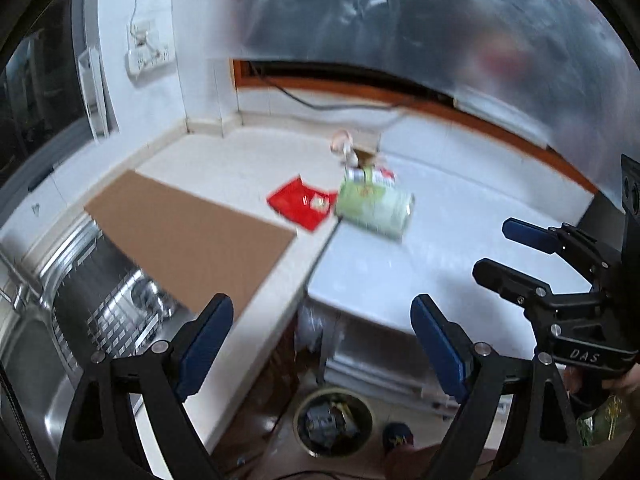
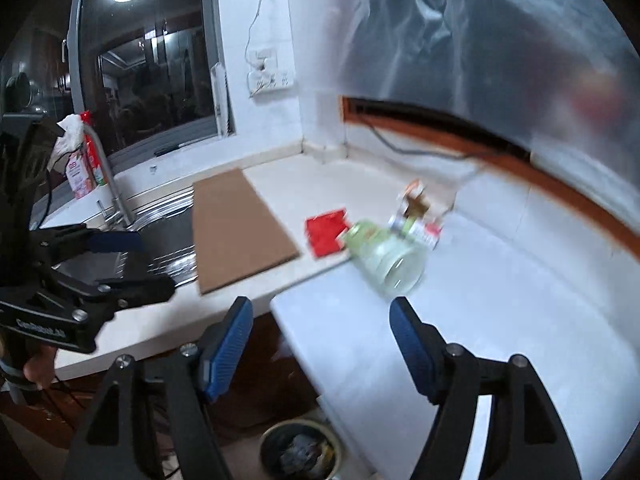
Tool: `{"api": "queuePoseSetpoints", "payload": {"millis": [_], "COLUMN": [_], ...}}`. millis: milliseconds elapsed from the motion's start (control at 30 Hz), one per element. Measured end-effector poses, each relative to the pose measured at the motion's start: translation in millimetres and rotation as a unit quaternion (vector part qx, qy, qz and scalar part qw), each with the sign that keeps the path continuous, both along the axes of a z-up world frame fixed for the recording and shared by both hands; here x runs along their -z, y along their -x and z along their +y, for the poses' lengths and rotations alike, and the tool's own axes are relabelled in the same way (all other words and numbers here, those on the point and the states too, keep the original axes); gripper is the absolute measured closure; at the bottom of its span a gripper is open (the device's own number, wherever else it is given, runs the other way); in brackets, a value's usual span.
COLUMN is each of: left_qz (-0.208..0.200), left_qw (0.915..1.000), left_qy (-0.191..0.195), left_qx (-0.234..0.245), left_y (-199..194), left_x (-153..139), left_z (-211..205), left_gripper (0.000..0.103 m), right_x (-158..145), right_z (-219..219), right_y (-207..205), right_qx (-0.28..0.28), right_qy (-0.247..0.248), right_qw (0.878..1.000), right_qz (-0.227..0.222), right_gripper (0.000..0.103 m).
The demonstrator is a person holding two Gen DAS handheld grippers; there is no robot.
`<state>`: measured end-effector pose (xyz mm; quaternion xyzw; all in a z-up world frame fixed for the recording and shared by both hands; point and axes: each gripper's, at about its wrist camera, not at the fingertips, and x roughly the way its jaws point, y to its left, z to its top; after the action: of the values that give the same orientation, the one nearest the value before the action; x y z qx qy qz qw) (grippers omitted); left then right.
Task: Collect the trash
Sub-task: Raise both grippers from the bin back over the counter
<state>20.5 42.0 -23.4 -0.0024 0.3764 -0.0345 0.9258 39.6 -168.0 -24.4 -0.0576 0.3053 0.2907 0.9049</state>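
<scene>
A pale green bottle [image 1: 374,208] lies on its side on the white surface [image 1: 460,256]; the right wrist view shows it [image 2: 386,258] too. A red wrapper [image 1: 300,202] lies flat just left of it, also in the right wrist view [image 2: 326,230]. Small packaging scraps [image 1: 360,164] sit behind the bottle. A trash bin [image 1: 334,420] with rubbish stands on the floor below, also in the right wrist view [image 2: 300,452]. My left gripper [image 1: 322,312] is open and empty, short of the counter edge. My right gripper [image 2: 322,312] is open and empty, near the bottle; it shows at the right of the left wrist view [image 1: 490,246].
A brown cardboard sheet [image 1: 192,236] lies on the counter, overhanging a steel sink [image 1: 92,304]. A tap [image 2: 106,176] and a pink soap bottle [image 2: 80,168] stand by the window. A wall socket [image 2: 270,74] and a cable run behind. Plastic sheeting [image 1: 440,24] hangs at the back.
</scene>
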Motion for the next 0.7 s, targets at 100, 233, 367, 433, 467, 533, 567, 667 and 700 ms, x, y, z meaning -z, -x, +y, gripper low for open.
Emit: {"api": "queuePoseSetpoints", "payload": {"millis": [100,233,367,433,467,533,567,667,700], "left_qz": [-0.006,-0.007,0.013,0.028,0.033,0.043,0.048,0.069,0.075], "left_qw": [1.0000,0.9999,0.9999,0.9996,0.9994,0.9991,0.9988,0.9971,0.9963], "left_qy": [-0.005,-0.007,-0.006,-0.003,0.001,0.005,0.007,0.026,0.035], "left_qx": [0.000,0.005,0.005,-0.001,-0.001,-0.004,-0.007,-0.016,-0.020], "left_y": [-22.5,-50.8,-87.8,-106.9,-113.6,-126.5,-133.7,-155.1,-161.6], "left_x": [-11.2,-17.6,-10.8,-4.2,-0.4,5.2,8.6,21.3,25.9], "left_z": [-1.9,-5.2,-2.7,0.9,2.9,7.0,9.6,20.3,25.0], "left_gripper": [0.008,0.005,0.004,0.004,0.004,0.004,0.004,0.004,0.004], "right_x": [-7.8,-8.4,2.8,9.4,13.8,23.5,29.4,46.6,53.1], "right_z": [-5.5,-4.1,10.4,16.2,20.0,27.1,30.8,40.2,43.1], "right_y": [-22.8,-53.1,-91.6,-107.5,-117.2,-136.1,-145.1,-165.8,-172.6], "right_qx": [-0.006,-0.020,-0.042,-0.051,-0.054,-0.062,-0.065,-0.072,-0.075], "right_qy": [0.011,0.026,0.065,0.074,0.079,0.086,0.090,0.107,0.112], "right_qw": [1.000,0.999,0.997,0.996,0.995,0.994,0.994,0.991,0.990], "right_qz": [-0.012,-0.018,-0.013,-0.006,-0.002,0.011,0.020,0.040,0.049], "right_gripper": [0.031,0.031,0.030,0.030,0.030,0.030,0.030,0.030,0.030]}}
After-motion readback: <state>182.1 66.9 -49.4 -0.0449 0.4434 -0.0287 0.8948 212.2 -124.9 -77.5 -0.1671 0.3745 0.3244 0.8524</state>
